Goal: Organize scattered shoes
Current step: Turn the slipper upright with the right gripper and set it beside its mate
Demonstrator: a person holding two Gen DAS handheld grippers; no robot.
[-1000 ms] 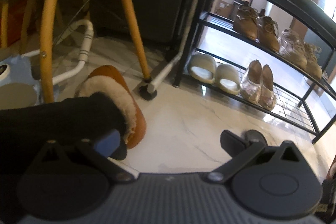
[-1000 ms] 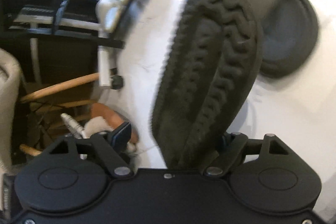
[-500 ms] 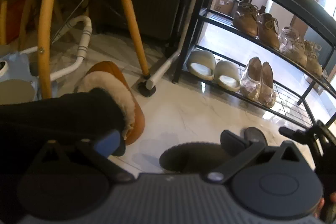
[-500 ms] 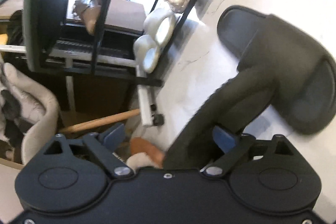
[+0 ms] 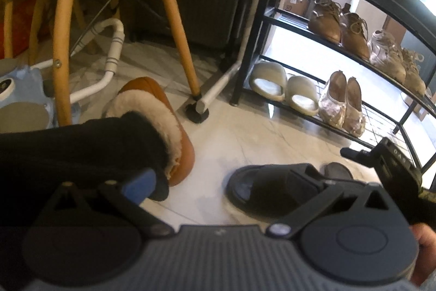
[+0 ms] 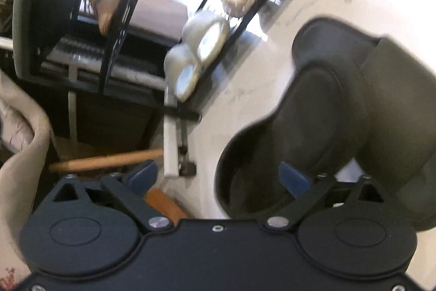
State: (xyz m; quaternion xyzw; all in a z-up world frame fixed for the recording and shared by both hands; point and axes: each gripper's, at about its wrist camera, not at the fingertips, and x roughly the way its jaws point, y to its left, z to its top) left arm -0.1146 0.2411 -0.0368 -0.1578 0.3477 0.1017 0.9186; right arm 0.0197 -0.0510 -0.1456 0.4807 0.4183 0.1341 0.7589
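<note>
A black slide sandal (image 5: 275,190) lies on the pale marble floor in front of the black shoe rack (image 5: 340,26); it also fills the right of the right wrist view (image 6: 327,111). My right gripper (image 6: 218,179) is open, its right finger beside the sandal's heel, not gripping it. Its body shows at the right edge of the left wrist view (image 5: 392,162). My left gripper (image 5: 231,182) is open above the floor. A brown fur-lined slipper (image 5: 160,116) lies at left, with a black-clad leg in it.
The rack's lower shelf holds cream slides (image 5: 283,89) and sequined flats (image 5: 343,102); the upper shelf holds brown lace-up shoes (image 5: 338,29). Wooden chair legs (image 5: 177,26) and a white tube frame (image 5: 111,53) stand at left. A grey bar on a castor (image 5: 201,105) lies by the rack.
The right gripper has turned the black sandal from sole-up to lying flat on the floor and has let go of it. The sandal has come into the left wrist view.
</note>
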